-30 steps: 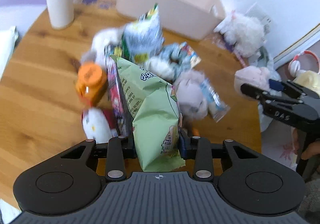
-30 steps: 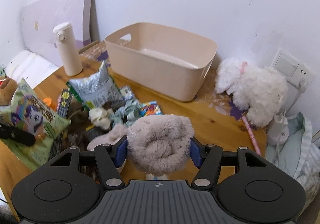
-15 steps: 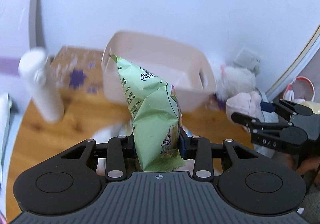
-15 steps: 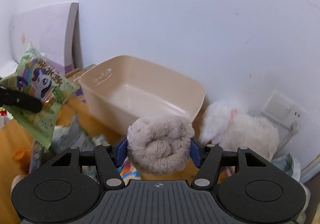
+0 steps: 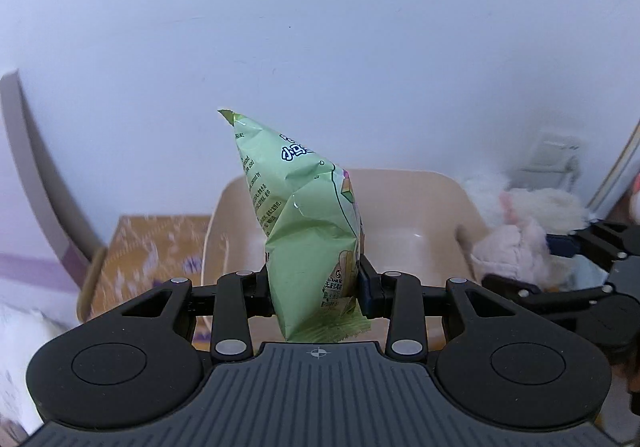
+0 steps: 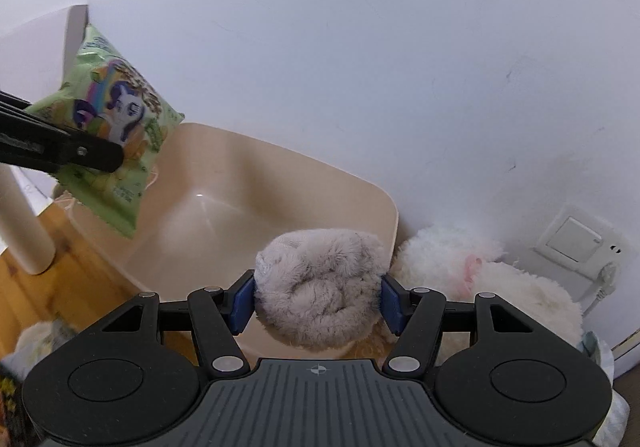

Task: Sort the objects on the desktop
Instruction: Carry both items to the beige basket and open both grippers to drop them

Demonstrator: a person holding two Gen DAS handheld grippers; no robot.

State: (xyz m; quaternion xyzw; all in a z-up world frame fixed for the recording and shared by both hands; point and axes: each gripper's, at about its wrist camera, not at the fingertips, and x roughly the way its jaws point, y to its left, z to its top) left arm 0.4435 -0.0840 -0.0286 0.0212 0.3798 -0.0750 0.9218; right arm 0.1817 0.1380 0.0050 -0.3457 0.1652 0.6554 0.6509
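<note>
Above the beige bin (image 6: 248, 183), the left gripper (image 5: 316, 287) clamps a green snack bag (image 5: 304, 223), the right gripper (image 6: 318, 307) a grey plush (image 6: 320, 287).

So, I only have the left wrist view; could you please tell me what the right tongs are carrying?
Observer: The right tongs are shut on a grey fluffy plush.
Operator: Thank you. What is printed on the front of my bag?
Observer: The green snack bag shows a cartoon pony with a rainbow.
Operator: And does anything lie in the bin?
Observer: In the right wrist view, the part of the beige bin floor that shows is bare.
</note>
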